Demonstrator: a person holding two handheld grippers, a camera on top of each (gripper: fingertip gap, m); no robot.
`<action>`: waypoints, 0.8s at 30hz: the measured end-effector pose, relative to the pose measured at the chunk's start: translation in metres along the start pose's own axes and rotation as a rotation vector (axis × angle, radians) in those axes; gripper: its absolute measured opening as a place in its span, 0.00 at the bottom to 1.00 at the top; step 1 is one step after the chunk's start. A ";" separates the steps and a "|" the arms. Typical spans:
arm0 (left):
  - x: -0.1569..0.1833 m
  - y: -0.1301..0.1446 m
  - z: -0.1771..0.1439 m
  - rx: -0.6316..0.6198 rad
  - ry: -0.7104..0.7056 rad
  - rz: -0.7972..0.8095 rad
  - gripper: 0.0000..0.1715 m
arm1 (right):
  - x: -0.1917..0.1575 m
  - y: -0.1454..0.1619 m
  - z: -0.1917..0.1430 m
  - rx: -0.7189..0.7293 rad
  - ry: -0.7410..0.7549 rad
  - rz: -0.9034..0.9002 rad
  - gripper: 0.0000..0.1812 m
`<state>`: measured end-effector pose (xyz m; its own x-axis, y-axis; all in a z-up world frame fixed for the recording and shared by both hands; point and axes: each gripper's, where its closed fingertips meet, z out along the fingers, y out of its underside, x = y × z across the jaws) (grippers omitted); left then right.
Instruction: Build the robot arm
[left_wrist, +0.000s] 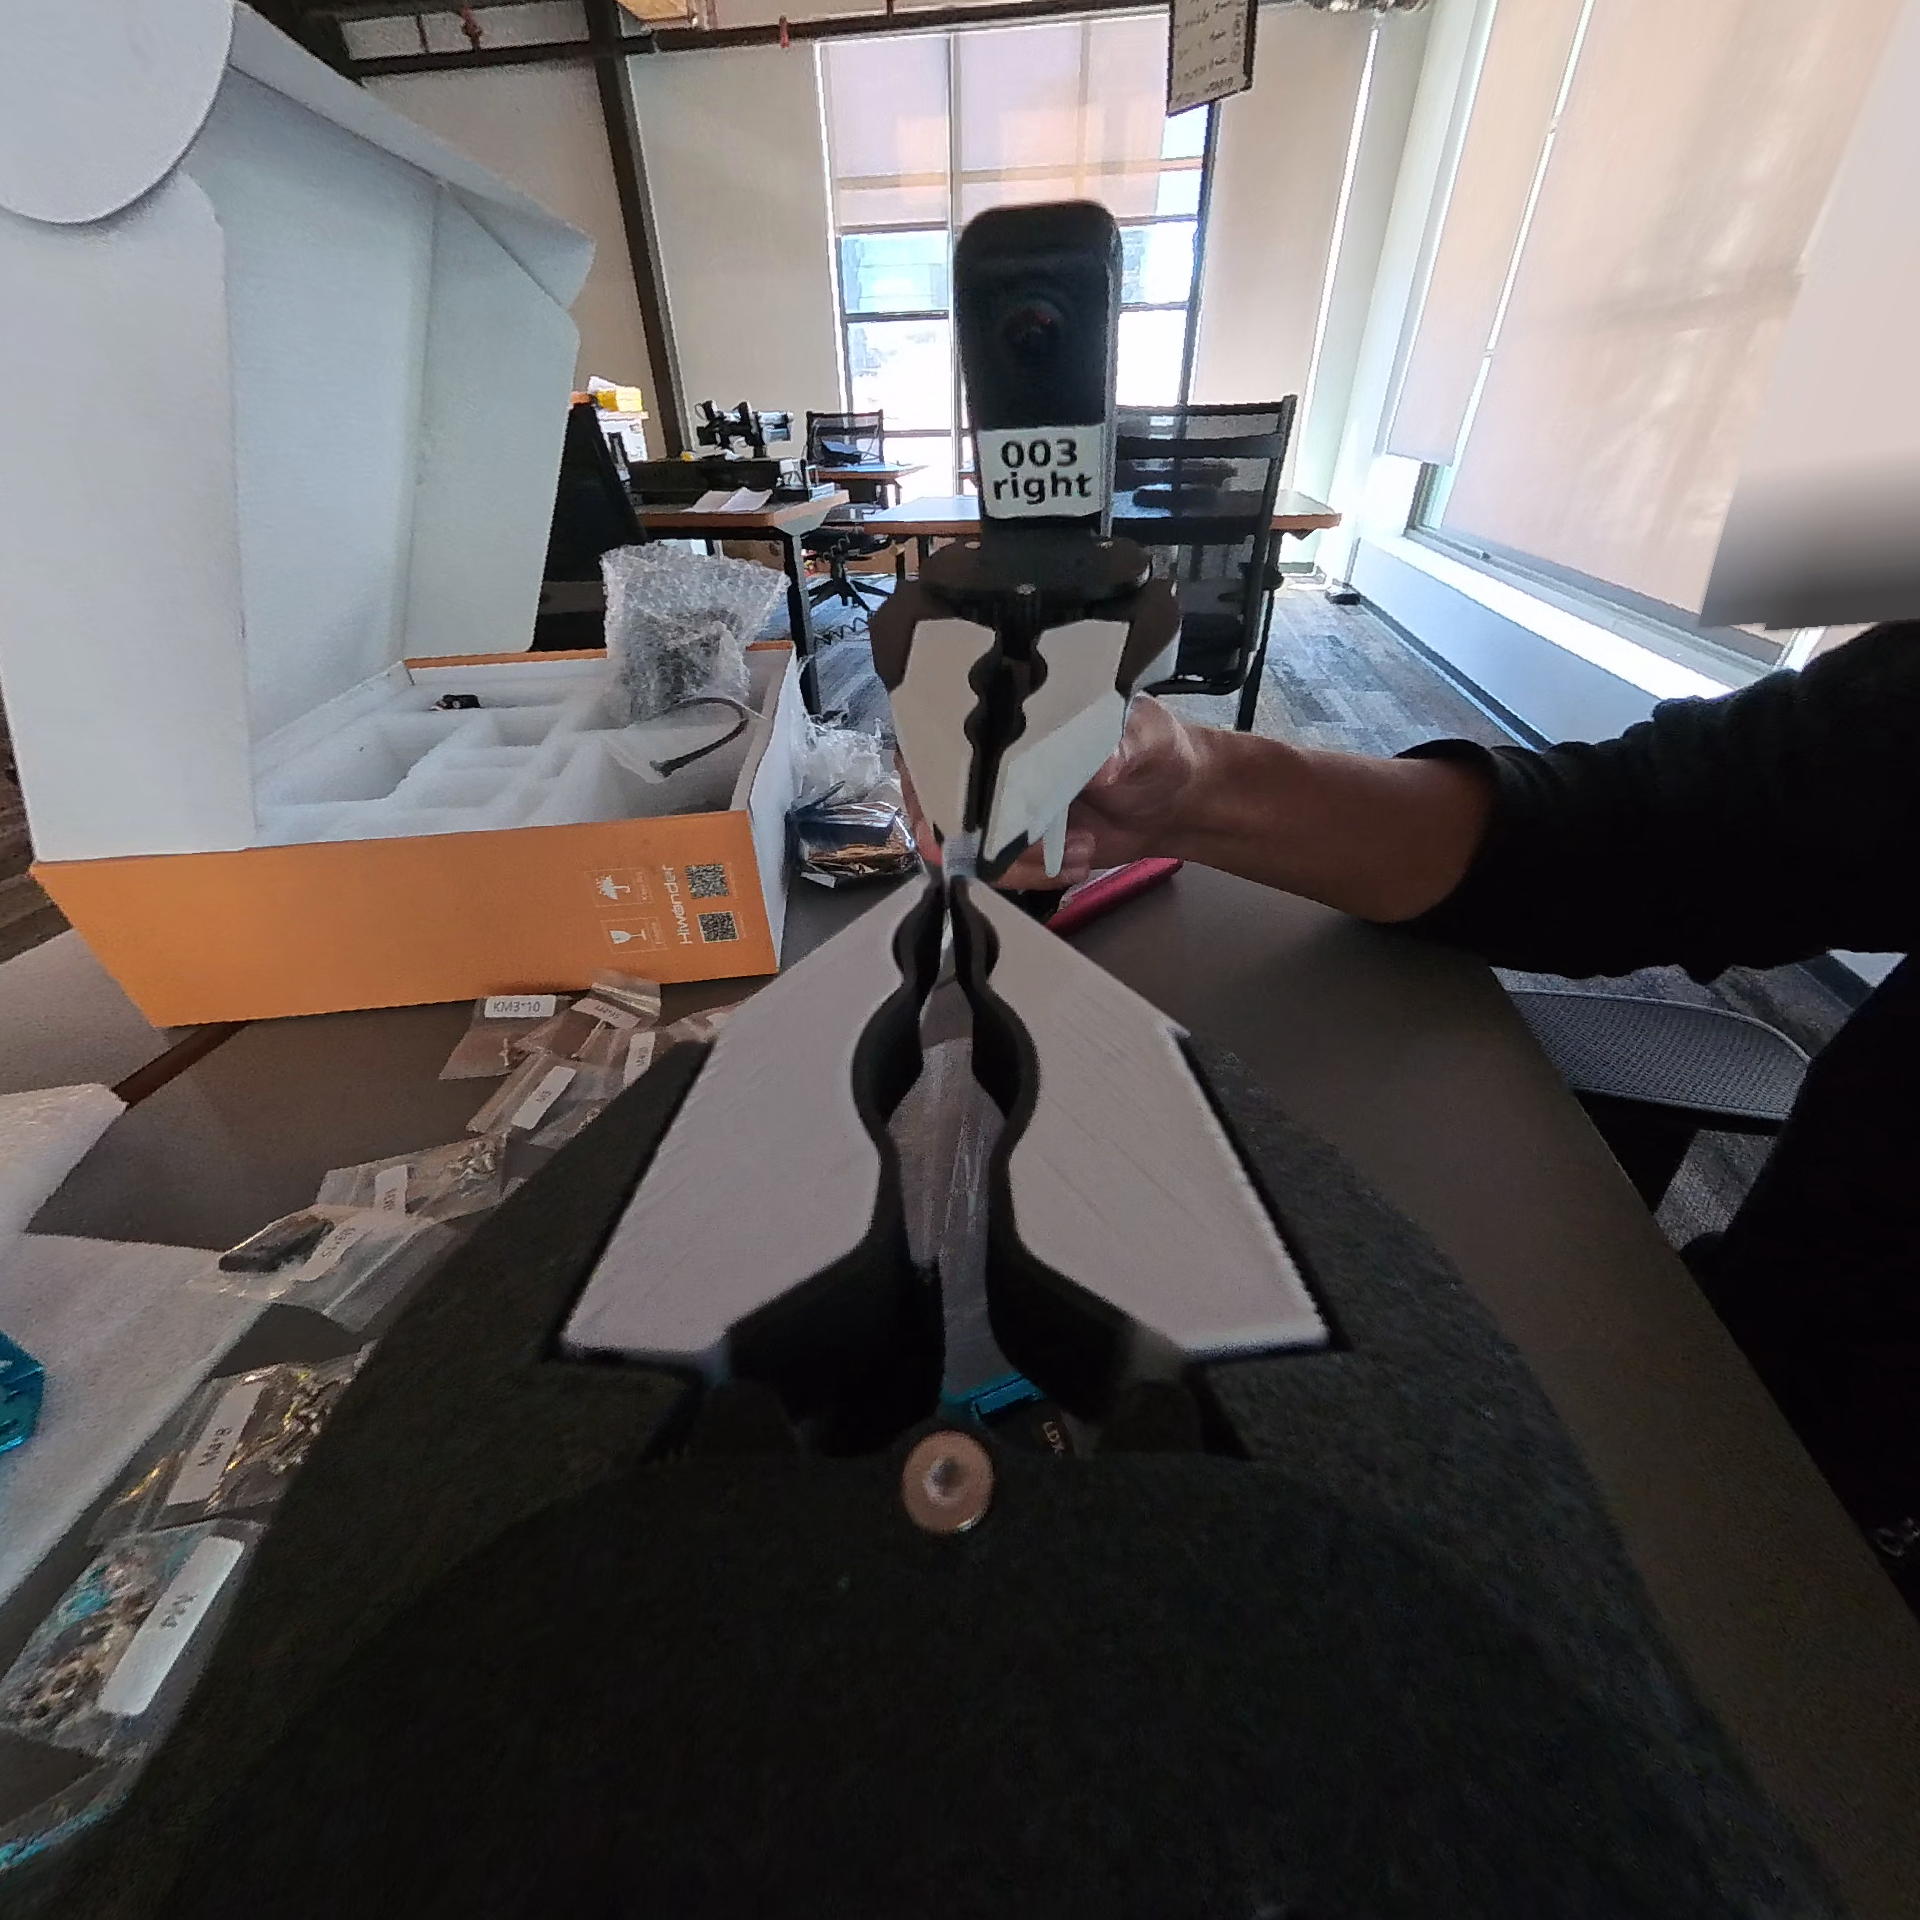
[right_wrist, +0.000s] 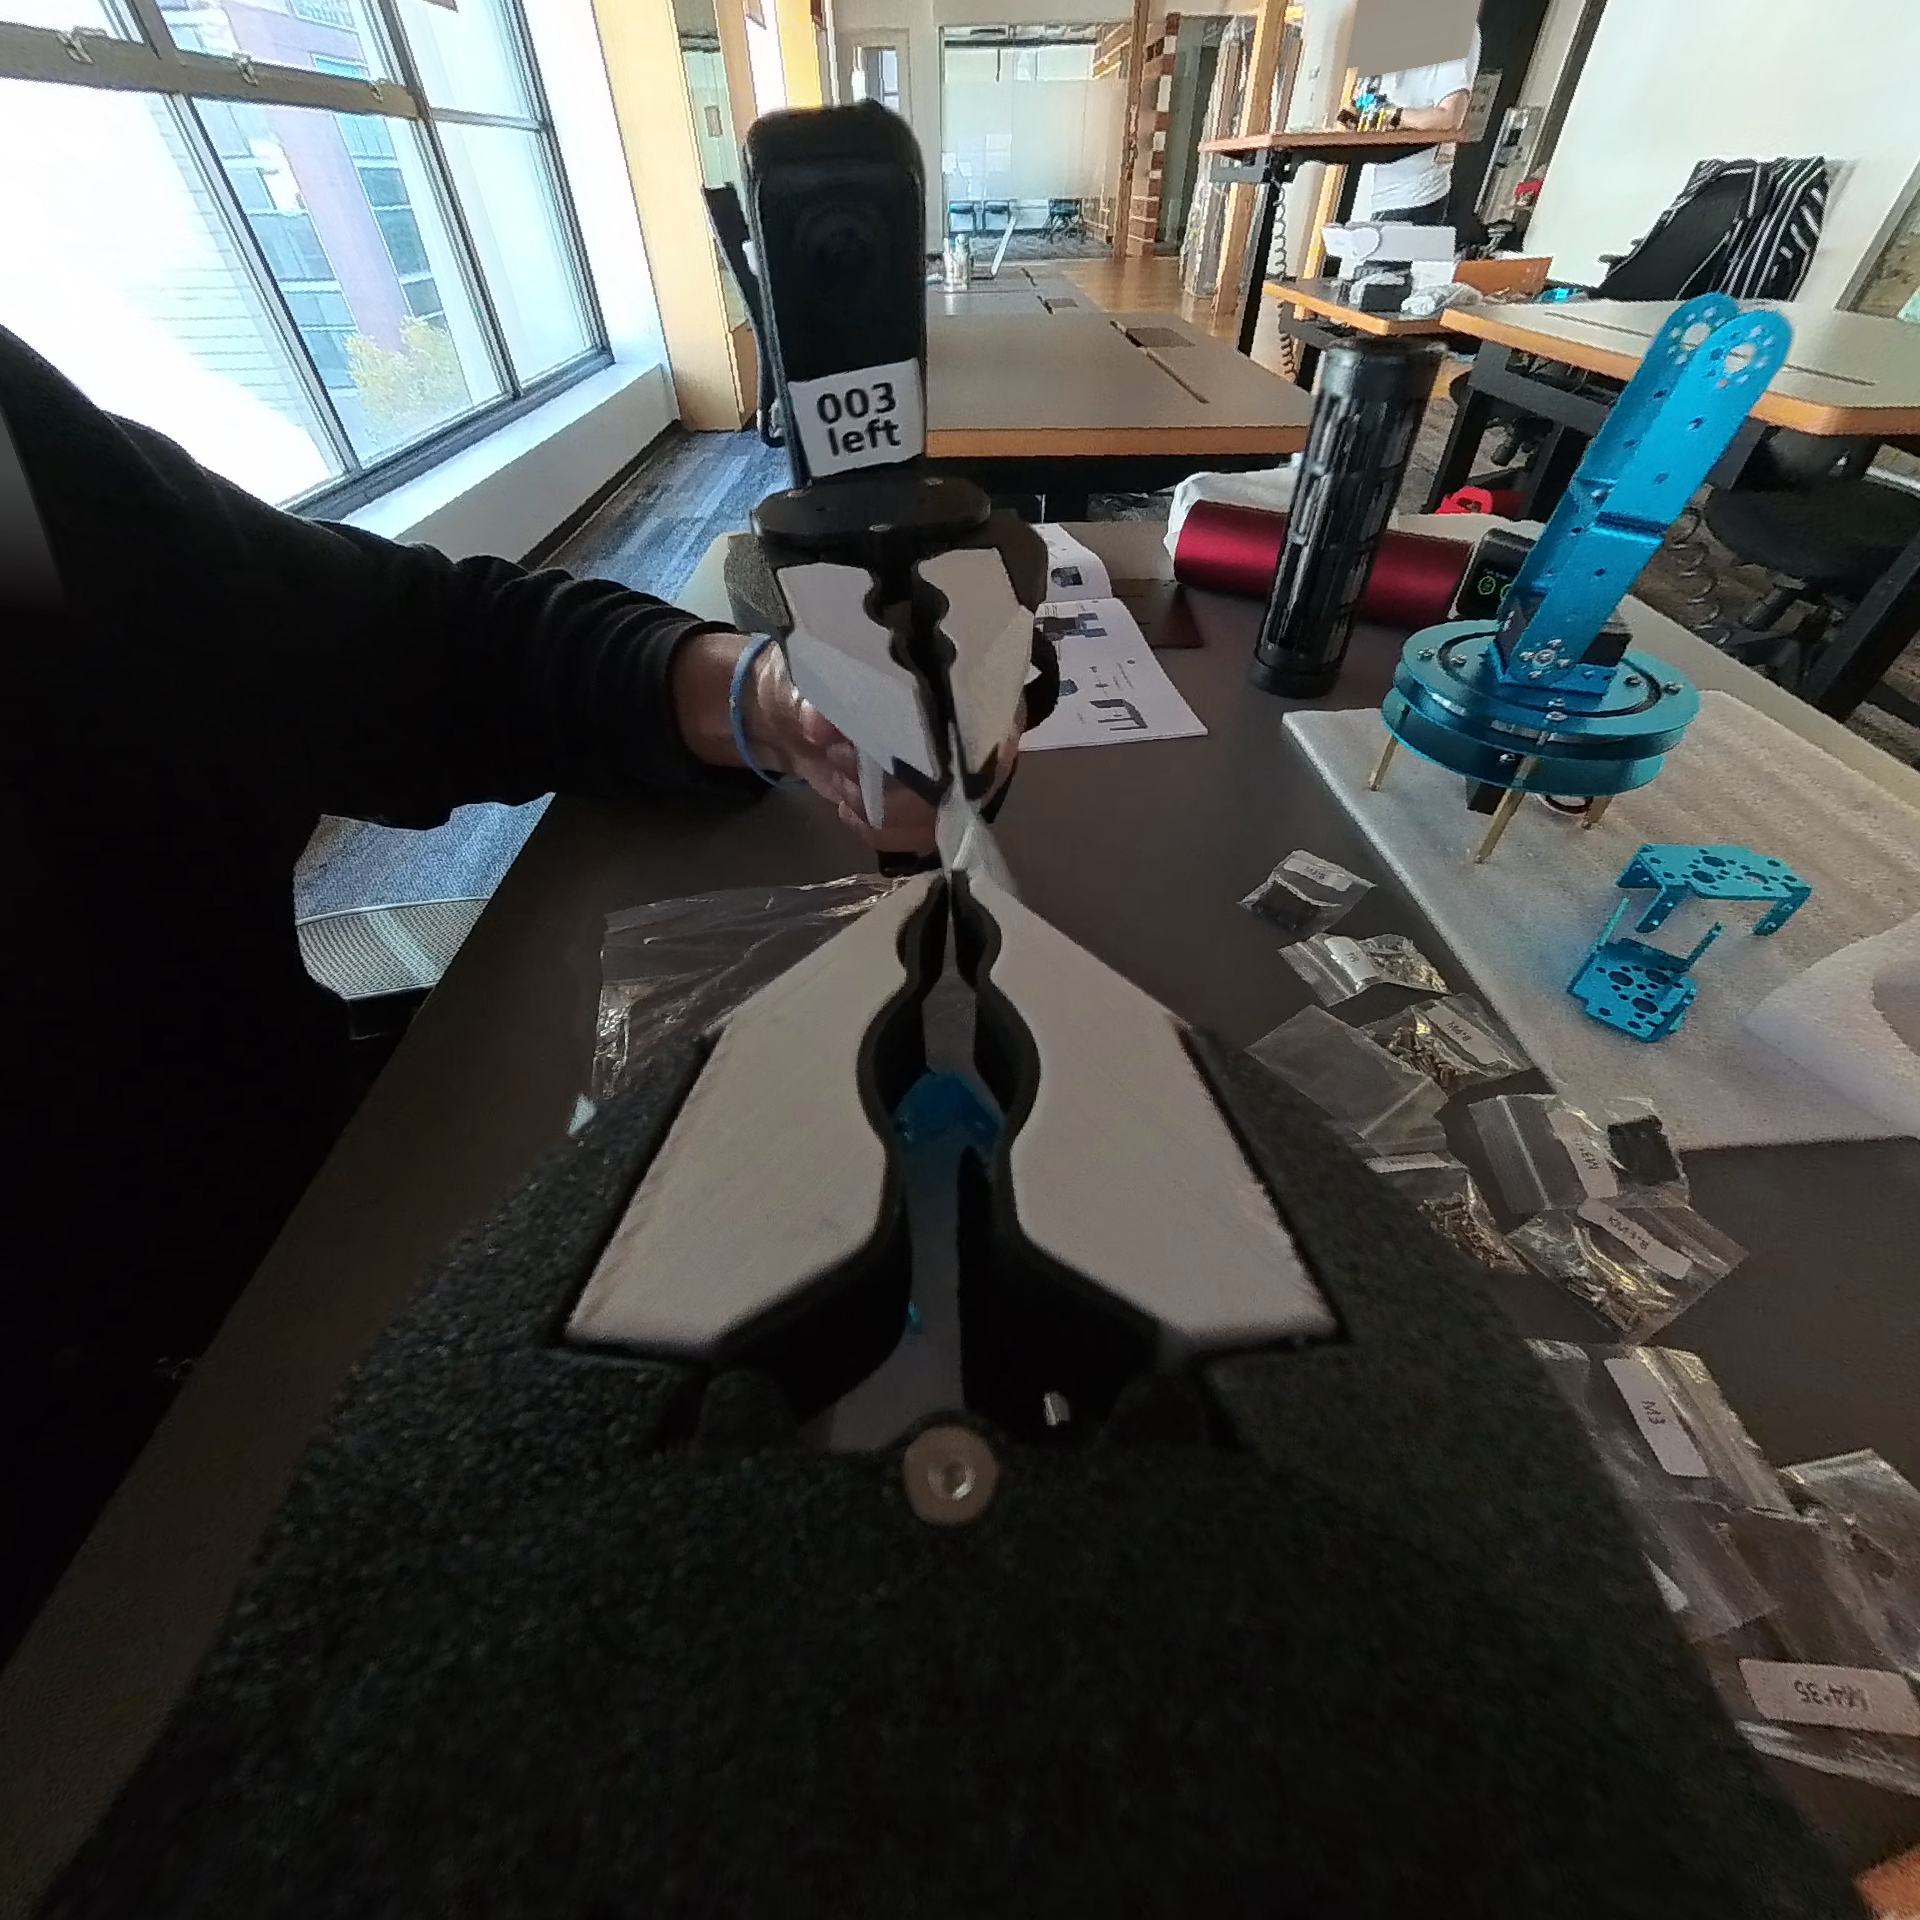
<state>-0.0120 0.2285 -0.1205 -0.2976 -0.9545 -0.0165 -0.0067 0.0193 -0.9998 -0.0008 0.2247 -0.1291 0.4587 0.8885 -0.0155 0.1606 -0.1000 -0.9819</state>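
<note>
Left hand-held gripper (left_wrist: 948, 883) and right hand-held gripper (right_wrist: 948, 883) face tip to tip, both clenched on one clear bag (right_wrist: 971, 836) held above the tabletop (right_wrist: 1143, 810). A blue part (right_wrist: 940, 1127) hangs inside. Risk: thin film could slip or tear, dropping the part among the screw bags (right_wrist: 1455, 1081).

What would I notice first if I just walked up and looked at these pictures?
Right in the middle, the left hand-held gripper and the right hand-held gripper meet tip to tip, both pinching a small clear plastic bag above the dark table. To the right stands a shiny blue metal robot base on white foam, and on the left sits an open orange box.
</note>
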 end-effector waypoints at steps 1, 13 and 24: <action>0.000 -0.001 -0.001 0.003 0.004 0.002 0.00 | -0.001 0.001 0.001 -0.003 -0.004 0.001 0.00; 0.009 0.010 0.004 -0.063 0.018 0.099 0.00 | -0.002 -0.006 -0.002 0.037 -0.034 0.049 0.09; 0.011 0.015 0.005 -0.089 0.024 0.105 0.00 | 0.003 -0.001 0.000 0.011 -0.002 0.031 0.08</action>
<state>-0.0102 0.2170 -0.1356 -0.3243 -0.9384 -0.1193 -0.0584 0.1458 -0.9876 0.0005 0.2272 -0.1284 0.4611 0.8861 -0.0464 0.1370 -0.1228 -0.9829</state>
